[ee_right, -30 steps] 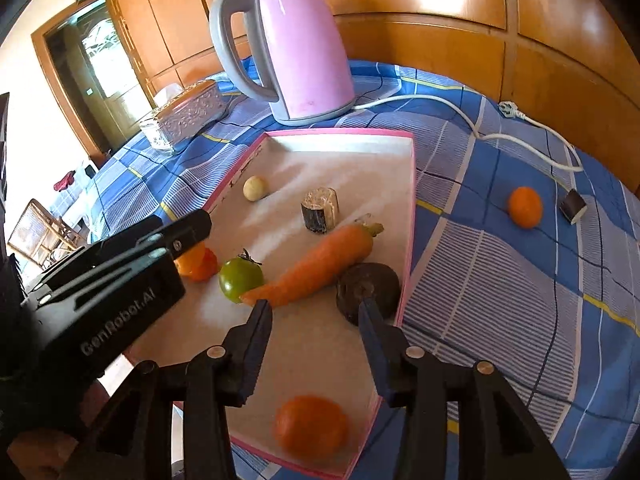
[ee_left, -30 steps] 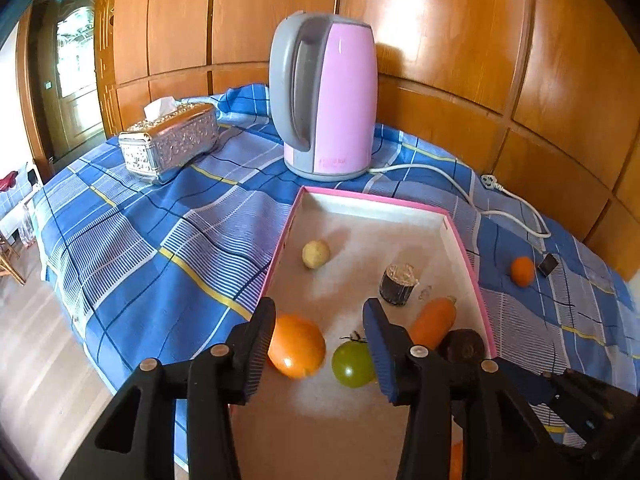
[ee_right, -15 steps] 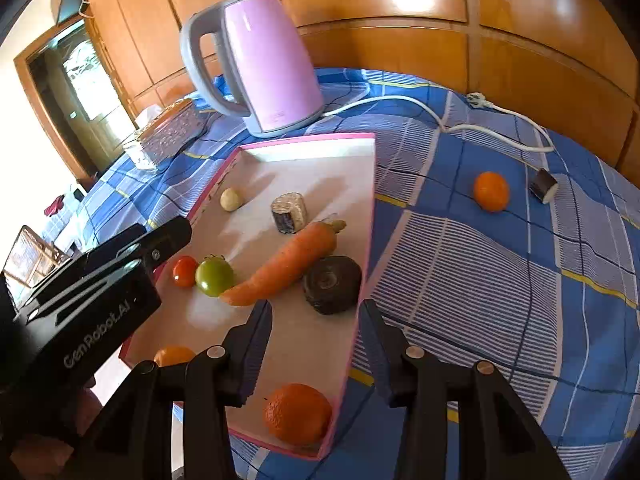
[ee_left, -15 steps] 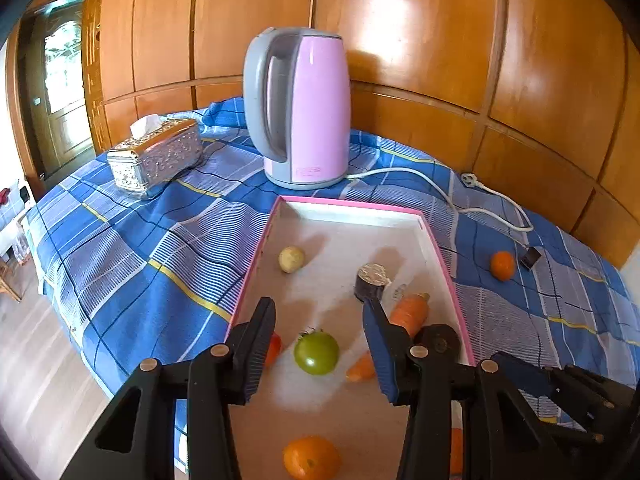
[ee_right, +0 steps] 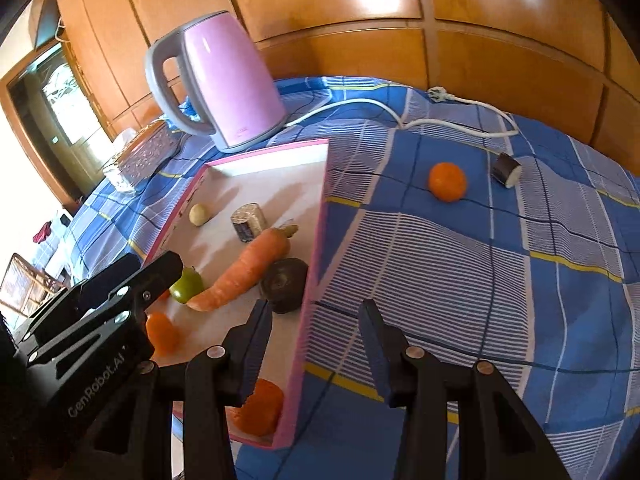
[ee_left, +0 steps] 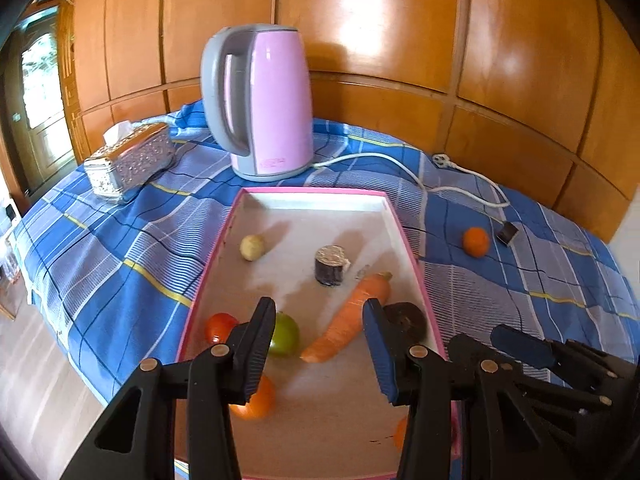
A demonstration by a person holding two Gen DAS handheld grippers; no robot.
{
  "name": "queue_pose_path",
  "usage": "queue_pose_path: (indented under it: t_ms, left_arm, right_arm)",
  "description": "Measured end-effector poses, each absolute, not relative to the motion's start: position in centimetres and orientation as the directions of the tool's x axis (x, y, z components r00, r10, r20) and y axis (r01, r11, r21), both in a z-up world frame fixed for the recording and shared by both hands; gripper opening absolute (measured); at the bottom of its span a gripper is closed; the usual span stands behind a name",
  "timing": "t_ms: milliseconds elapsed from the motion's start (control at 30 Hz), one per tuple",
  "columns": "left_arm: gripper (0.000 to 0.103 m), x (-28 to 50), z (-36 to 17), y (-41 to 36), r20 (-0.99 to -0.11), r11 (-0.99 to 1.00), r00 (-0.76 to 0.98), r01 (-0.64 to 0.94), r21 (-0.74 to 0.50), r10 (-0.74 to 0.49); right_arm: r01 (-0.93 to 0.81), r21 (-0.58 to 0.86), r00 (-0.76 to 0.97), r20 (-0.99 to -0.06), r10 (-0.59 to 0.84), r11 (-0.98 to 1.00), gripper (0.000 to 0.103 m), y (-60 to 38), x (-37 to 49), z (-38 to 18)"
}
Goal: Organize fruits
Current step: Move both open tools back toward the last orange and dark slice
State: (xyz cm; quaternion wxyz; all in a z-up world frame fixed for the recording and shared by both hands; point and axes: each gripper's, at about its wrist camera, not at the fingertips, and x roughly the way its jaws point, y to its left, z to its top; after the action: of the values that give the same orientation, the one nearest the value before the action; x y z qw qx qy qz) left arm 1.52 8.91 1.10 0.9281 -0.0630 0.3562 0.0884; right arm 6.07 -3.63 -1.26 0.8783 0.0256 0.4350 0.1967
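While both hand-held grippers gape empty, the loose orange [ee_right: 447, 181] lies well beyond the right one [ee_right: 316, 342].

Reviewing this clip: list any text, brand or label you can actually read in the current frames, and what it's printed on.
"GenRobot.AI": white lettering on the black body of the left gripper, seen from the right wrist view.
Kettle: a small pink print low on its body, too blurred to read.
No other legible text.

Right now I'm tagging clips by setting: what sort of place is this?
Probably a room in a home, maybe a dining area: a table under a blue plaid cloth, a pink electric kettle, a tissue box, wood-panelled walls.
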Motion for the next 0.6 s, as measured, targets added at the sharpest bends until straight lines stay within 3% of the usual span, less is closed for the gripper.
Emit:
queue_pose_path:
  t_ms: [600]
  left_arm:
    - [0.046,3.2,1.1,3.9,-0.679,0.998,0.733,-0.058,-0.023,0.027]
  right_arm:
    - [-0.139,0.238,0.565,-0.778,0.274,0.961,0.046,-9.9,7.1,-3.0]
